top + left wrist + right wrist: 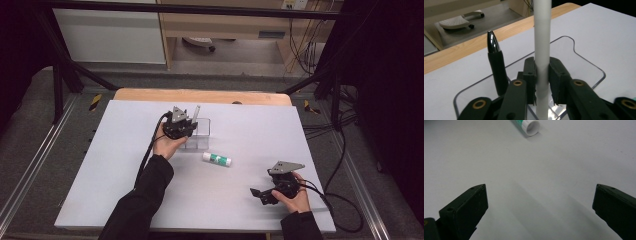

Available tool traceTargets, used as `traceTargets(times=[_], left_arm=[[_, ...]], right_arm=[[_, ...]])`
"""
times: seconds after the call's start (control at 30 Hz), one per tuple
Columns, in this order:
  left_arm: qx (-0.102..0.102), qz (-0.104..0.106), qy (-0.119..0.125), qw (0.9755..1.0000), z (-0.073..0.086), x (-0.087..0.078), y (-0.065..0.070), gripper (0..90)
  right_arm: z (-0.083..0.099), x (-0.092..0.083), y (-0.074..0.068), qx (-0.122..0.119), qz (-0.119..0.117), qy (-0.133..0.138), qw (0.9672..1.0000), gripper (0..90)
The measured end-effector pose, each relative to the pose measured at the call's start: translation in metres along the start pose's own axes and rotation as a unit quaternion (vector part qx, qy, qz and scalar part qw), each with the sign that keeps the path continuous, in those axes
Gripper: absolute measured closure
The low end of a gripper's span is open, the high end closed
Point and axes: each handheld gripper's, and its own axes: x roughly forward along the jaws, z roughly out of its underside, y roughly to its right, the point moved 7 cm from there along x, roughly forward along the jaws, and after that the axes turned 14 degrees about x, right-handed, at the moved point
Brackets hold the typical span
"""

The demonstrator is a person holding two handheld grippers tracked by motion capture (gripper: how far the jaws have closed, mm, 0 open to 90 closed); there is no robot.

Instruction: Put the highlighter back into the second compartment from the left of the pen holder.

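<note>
Left gripper (541, 77) clamped on white pen (542, 37); lower upright into clear holder (584, 62), beside black pen (496, 70). Right gripper (539, 207) apart, idle.

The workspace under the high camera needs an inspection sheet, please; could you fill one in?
Surface: pale grey board on a wooden table.
Job's things: white pen upright over the clear holder; a black pen stands inside.
Clutter: glue stick lying loose mid-board.
Grippers: left gripper has the white pen between its jaws; right gripper open, resting on the board.
Cables: one cable trails from the right gripper.
Surroundings: dark frame, cabinet behind.
</note>
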Motion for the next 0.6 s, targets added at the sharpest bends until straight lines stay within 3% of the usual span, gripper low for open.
traceTargets(times=[0.27,0.4,0.6], left_arm=[[-0.002,0.014,-0.007,0.9999,-0.004,-0.023,-0.004,54.2],[0.015,0.022,-0.013,0.9996,-0.003,-0.038,-0.004,45.2],[0.032,0.037,-0.001,0.9988,0.001,-0.062,-0.002,33.8]], right_arm=[[0.000,0.000,0.000,0.000,-0.001,0.001,1.0000,0.7],[-0.001,0.000,0.000,-0.001,0.000,0.003,1.0000,0.7],[-0.002,0.001,-0.002,0.002,-0.008,0.005,0.9999,0.6]])
